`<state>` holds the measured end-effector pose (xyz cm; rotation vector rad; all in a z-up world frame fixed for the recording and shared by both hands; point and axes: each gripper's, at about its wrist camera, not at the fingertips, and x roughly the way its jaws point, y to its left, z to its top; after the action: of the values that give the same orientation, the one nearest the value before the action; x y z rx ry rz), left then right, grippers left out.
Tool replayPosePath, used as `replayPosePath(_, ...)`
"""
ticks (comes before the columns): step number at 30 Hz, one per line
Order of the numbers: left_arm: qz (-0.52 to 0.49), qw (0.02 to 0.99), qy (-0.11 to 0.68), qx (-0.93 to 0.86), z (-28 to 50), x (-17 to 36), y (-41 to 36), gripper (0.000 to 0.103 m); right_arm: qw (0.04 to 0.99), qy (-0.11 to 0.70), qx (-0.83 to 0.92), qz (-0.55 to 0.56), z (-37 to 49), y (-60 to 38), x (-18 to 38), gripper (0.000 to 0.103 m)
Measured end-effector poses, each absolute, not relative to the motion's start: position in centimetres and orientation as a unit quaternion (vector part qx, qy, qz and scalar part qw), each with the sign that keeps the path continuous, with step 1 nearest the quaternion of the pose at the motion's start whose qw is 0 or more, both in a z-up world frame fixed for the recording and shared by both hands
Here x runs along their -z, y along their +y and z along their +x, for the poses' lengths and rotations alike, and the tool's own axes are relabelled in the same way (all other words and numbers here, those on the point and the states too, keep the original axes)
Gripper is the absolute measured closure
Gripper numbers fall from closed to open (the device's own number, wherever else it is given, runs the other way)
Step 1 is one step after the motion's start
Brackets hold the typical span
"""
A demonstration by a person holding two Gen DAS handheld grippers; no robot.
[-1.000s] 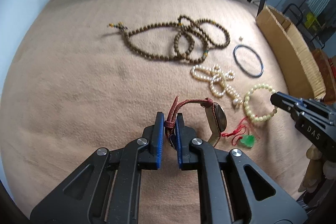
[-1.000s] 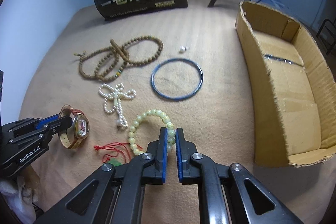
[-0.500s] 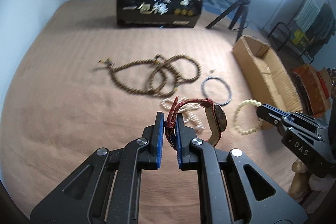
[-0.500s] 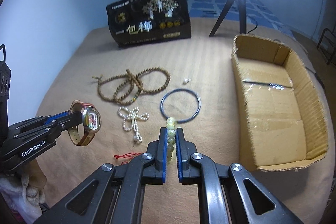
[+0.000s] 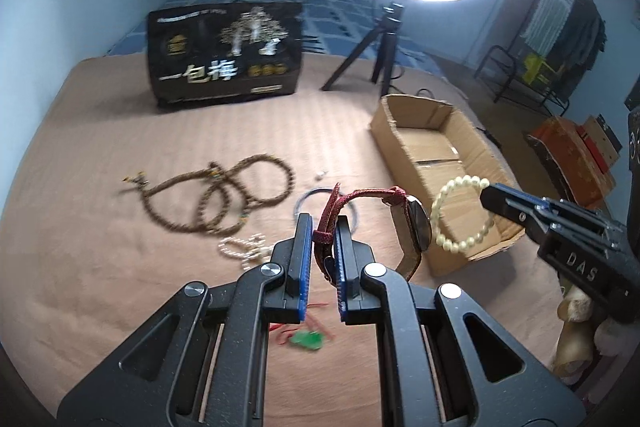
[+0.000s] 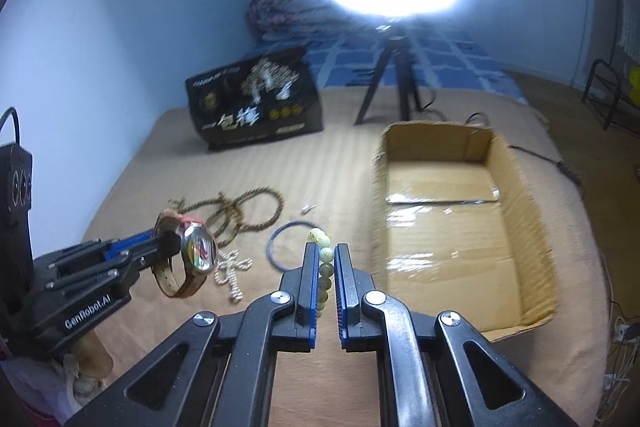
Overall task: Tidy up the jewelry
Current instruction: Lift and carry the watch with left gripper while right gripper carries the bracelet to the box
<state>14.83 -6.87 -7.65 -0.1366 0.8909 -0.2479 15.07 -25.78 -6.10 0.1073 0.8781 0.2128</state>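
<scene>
My left gripper (image 5: pixel 322 227) is shut on the red strap of a wristwatch (image 5: pixel 414 231) and holds it in the air above the tan blanket; the watch also shows in the right wrist view (image 6: pixel 198 249). My right gripper (image 6: pixel 325 255) is shut on a pale green bead bracelet (image 6: pixel 325 261), also lifted; the bracelet hangs from its tip in the left wrist view (image 5: pixel 460 215). An open cardboard box (image 6: pixel 452 223) lies to the right. On the blanket lie a brown bead necklace (image 5: pixel 216 199), a pearl bracelet (image 5: pixel 244 247), a dark bangle (image 6: pixel 280 247) and a green pendant on red cord (image 5: pixel 306 339).
A black printed box (image 5: pixel 224 67) stands at the back of the blanket. A ring light on a tripod (image 5: pixel 384 43) stands behind the cardboard box. A small white bead (image 5: pixel 320 175) lies near the bangle. Chairs and clutter stand on the floor at the right.
Both grippers have risen well above the blanket with the watch and the green bracelet, and both views have tilted up toward the ring light and cardboard box.
</scene>
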Motion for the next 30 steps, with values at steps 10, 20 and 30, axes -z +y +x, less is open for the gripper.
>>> replayPosePath(10, -0.041, 0.890, 0.425, 0.164, 15.7, 7.6, -12.8, 0.094, 0.908, 0.411, -0.047, 0.074, 16.3, -31.8, 5.1, 0.098)
replayPosePath(20, -0.032, 0.882, 0.433, 0.184, 16.7, 8.8, -17.2, 0.094, 0.906, 0.418, -0.014, 0.072, 17.9, -35.3, 6.1, 0.098)
replayPosePath(30, -0.035, 0.873, 0.445, 0.196, 17.7, 10.4, -20.3, 0.094, 0.896, 0.438, 0.008, 0.067, 18.7, -37.0, 8.1, 0.098)
